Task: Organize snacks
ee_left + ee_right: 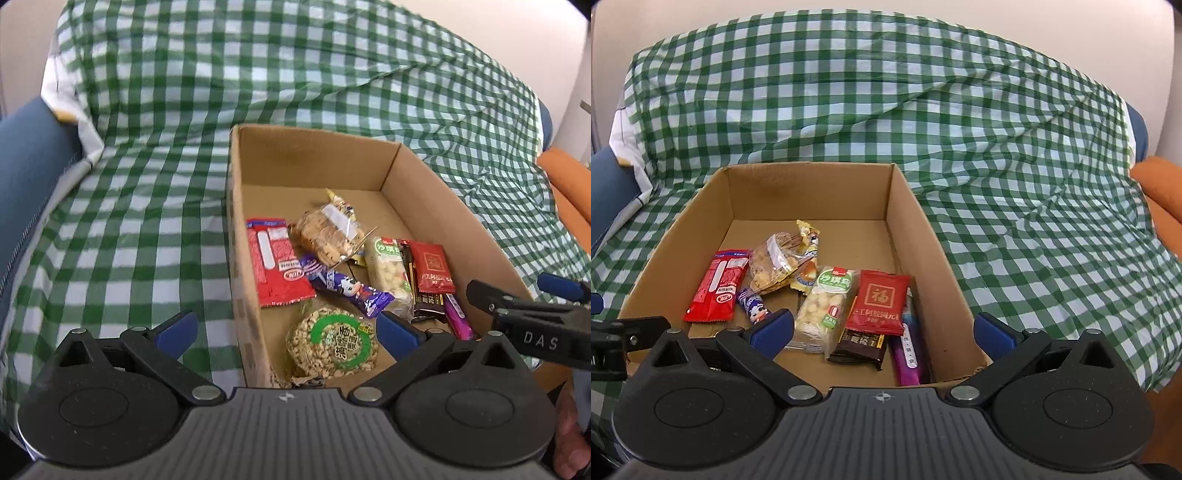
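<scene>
The left gripper is hanging wide open over the near edge of the cardboard box, holding nothing. The right gripper is also spreading wide open over the near edge and holding nothing. Just past them, a round peanut cake is lying inside the box. A red packet, a purple bar and a red square pack are lying farther in. The box is sitting on a green checked cloth.
</scene>
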`<act>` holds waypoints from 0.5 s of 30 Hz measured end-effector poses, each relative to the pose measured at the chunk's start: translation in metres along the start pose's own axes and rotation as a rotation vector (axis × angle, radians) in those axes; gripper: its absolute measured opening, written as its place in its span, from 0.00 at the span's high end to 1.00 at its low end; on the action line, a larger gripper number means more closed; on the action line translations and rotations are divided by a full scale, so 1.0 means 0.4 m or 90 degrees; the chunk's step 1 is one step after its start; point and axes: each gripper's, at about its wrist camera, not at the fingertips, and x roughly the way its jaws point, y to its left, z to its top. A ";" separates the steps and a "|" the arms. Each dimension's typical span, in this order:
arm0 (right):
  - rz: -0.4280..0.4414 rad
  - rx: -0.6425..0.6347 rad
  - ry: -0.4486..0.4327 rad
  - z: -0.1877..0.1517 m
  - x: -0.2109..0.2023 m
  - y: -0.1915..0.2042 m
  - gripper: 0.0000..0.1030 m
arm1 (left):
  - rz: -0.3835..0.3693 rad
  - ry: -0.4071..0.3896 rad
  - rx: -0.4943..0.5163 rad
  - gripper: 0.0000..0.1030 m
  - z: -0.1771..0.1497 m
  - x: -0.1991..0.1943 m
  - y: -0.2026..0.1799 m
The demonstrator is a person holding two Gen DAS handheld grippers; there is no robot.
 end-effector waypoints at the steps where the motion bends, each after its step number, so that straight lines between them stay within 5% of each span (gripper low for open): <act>1: 0.000 -0.004 0.000 0.000 0.001 0.003 0.01 | -0.002 0.006 -0.007 0.00 0.000 0.004 0.004; 15: 0.005 -0.021 0.005 0.001 0.007 0.005 0.01 | -0.008 0.013 -0.002 0.00 -0.003 0.005 -0.008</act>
